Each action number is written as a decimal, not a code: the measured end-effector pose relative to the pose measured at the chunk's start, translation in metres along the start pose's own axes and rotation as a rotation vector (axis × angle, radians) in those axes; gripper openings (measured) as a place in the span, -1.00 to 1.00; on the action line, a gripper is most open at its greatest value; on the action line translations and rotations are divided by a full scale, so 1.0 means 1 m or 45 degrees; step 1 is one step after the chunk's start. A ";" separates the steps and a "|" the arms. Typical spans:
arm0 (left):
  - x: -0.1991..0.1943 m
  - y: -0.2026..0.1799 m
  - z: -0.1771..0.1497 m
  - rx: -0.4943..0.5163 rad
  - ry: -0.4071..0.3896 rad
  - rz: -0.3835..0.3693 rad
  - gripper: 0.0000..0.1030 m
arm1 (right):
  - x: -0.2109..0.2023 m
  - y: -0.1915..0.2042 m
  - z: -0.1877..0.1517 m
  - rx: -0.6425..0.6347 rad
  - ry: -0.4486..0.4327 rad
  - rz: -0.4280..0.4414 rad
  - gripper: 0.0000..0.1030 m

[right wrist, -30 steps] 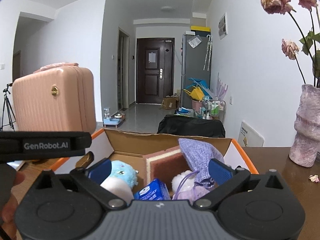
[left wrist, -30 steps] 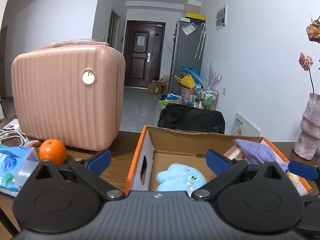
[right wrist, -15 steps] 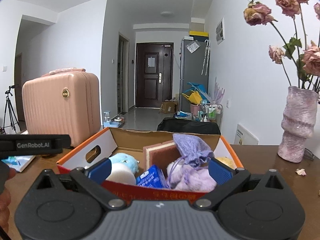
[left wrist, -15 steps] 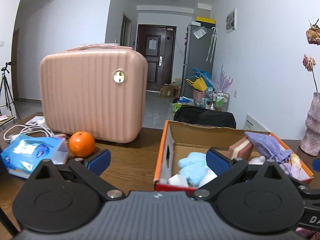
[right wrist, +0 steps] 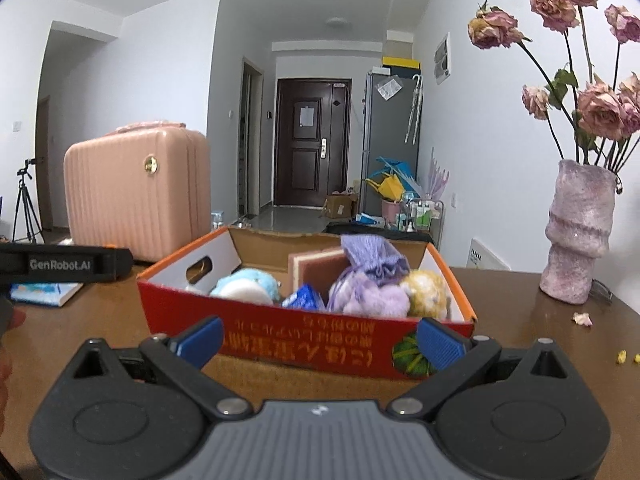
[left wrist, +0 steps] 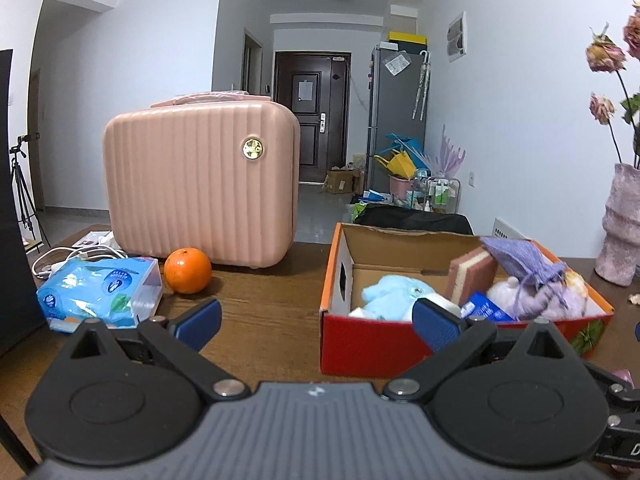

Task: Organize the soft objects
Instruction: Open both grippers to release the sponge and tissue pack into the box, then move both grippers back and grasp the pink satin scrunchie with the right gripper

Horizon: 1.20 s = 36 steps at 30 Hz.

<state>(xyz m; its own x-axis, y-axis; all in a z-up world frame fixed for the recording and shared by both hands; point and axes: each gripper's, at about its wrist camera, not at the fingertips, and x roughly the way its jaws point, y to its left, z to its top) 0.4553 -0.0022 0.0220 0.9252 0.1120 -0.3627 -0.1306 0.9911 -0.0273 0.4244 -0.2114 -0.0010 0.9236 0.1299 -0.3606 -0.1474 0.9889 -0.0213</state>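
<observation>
Soft toys and bits are all sitting in the red cardboard box on the wooden table, straight ahead of the right gripper and just off to the right of the left gripper. Both claws have their jaws spread wide with nothing between them. In the box there's a light blue plush at the end nearer the left gripper, a pink sponge standing up in the middle, a blue packet in front of it, then a purple drawstring pouch on top of a purple plush, and a yellow fuzzy thing at the far right end (can't tell what it is). Ahead-left of the left gripper: a tissue pack, an orange just beside it, and a pink ribbed case behind both. A pinkish vase of dried roses stands to the right of the right gripper, well clear of the box.
</observation>
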 end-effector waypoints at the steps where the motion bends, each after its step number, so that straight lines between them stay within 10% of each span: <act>1: -0.003 -0.001 -0.002 0.005 0.001 -0.002 1.00 | -0.003 0.000 -0.003 -0.004 0.006 -0.002 1.00; 36: -0.087 -0.007 -0.054 0.026 0.134 -0.121 1.00 | -0.078 -0.028 -0.048 0.028 0.057 -0.036 1.00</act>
<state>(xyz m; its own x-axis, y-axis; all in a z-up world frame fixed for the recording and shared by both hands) 0.3561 -0.0227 0.0034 0.8904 0.0100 -0.4551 -0.0354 0.9982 -0.0475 0.3394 -0.2523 -0.0174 0.9106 0.0989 -0.4012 -0.1130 0.9935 -0.0117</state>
